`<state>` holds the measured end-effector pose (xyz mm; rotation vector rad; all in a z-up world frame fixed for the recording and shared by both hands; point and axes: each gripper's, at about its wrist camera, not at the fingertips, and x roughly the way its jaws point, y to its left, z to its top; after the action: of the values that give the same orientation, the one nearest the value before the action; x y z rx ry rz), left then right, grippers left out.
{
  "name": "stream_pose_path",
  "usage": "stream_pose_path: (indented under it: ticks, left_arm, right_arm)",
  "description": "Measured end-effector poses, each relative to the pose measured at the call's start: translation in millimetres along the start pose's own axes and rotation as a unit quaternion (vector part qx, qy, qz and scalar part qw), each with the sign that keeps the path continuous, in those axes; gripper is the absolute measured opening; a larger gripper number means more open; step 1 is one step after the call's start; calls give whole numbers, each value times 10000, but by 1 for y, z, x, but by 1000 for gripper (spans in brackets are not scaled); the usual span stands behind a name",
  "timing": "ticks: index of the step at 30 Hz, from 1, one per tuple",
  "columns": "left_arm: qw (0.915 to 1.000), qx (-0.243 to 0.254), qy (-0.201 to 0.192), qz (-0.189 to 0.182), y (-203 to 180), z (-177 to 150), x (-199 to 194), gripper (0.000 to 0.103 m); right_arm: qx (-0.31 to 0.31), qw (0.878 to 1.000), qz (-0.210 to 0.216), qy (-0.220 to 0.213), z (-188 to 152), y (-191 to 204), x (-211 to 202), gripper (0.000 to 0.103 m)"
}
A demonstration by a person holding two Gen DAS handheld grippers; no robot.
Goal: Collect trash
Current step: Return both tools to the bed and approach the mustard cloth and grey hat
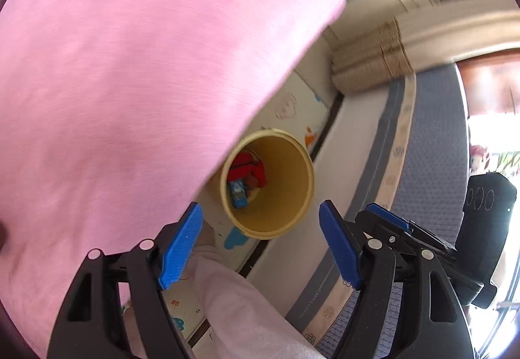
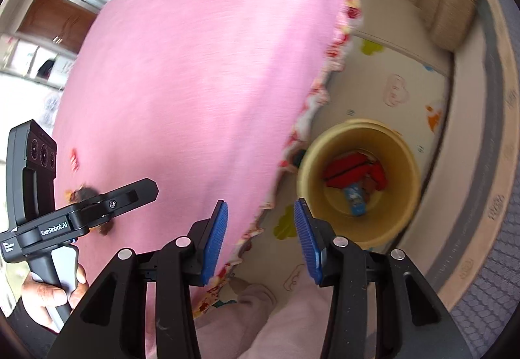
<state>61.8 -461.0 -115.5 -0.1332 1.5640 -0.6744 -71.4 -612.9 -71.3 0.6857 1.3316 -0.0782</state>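
Both grippers stand spread with nothing between their pads: the left gripper (image 1: 260,245) wide, the right gripper (image 2: 260,242) narrower. At one o'clock of the right one, on the play mat (image 2: 399,89) beside the pink tablecloth (image 2: 201,82), the yellow bin (image 2: 399,164) holds red wrappers (image 2: 351,172).

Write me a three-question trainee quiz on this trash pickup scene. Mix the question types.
1. True or false: the yellow bin is empty.
2. Which lies on the pink tablecloth? A) the small red wrapper B) a glass bottle C) a spoon
3. Fill in: the right gripper holds ____ between its fingers.

Key: 1 false, red and blue packets lie inside; 2 A; 3 nothing.
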Motion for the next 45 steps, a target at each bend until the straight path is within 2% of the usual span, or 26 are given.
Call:
stream_pose_path:
  ticks: [5, 10, 20, 25, 28, 31, 38, 45]
  left_arm:
    - [9975, -500, -490, 85, 64, -23, -62, 74]
    - [9895, -1080, -949, 174, 130, -55, -121, 74]
    - [9639, -2029, -1695, 302, 269, -145, -227, 75]
    - [9451, -2583, -1944, 465, 330, -181, -260, 76]
    - [9311, -2961, -2094, 391, 356, -195, -270, 76]
    - [9216, -3225, -2126, 369, 374, -197, -266, 76]
    - [9013, -3771, -2111, 289, 405, -182, -245, 77]
    - [8823, -4284, -1938, 212, 440, -158, -212, 77]
  right_arm:
    - [-563, 9982, 216, 58, -5, 76, 12, 43]
    - [-1168, 9922, 388, 168, -20, 158, 29, 43]
    - [-2096, 9747, 685, 353, -73, 311, 68, 43]
    - [-2479, 9646, 738, 509, -90, 368, 90, 43]
    - [-2703, 9584, 692, 599, -88, 393, 104, 43]
    - [-2828, 9543, 661, 707, -82, 410, 119, 44]
    - [-3159, 9406, 587, 1095, -62, 432, 163, 46]
    - [-3210, 9345, 479, 1462, -35, 437, 205, 47]
